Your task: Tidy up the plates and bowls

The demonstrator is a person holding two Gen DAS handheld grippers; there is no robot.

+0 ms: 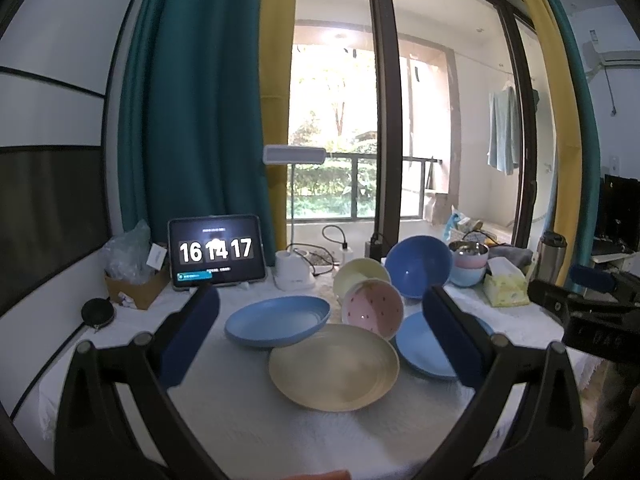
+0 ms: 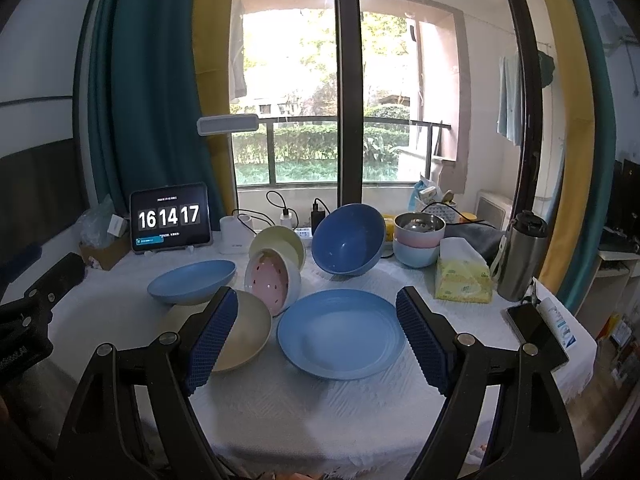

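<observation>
On the white cloth lie a cream plate, a light blue plate tilted on its far-left edge, and a second blue plate to the right. A pink spotted bowl, a cream bowl and a large dark blue bowl lie tipped on their sides behind. My left gripper is open and empty above the cream plate. My right gripper is open and empty above the right blue plate.
A stack of small bowls, a tissue pack, a steel flask and a phone stand at the right. A tablet clock, a lamp base and a cardboard box line the back left.
</observation>
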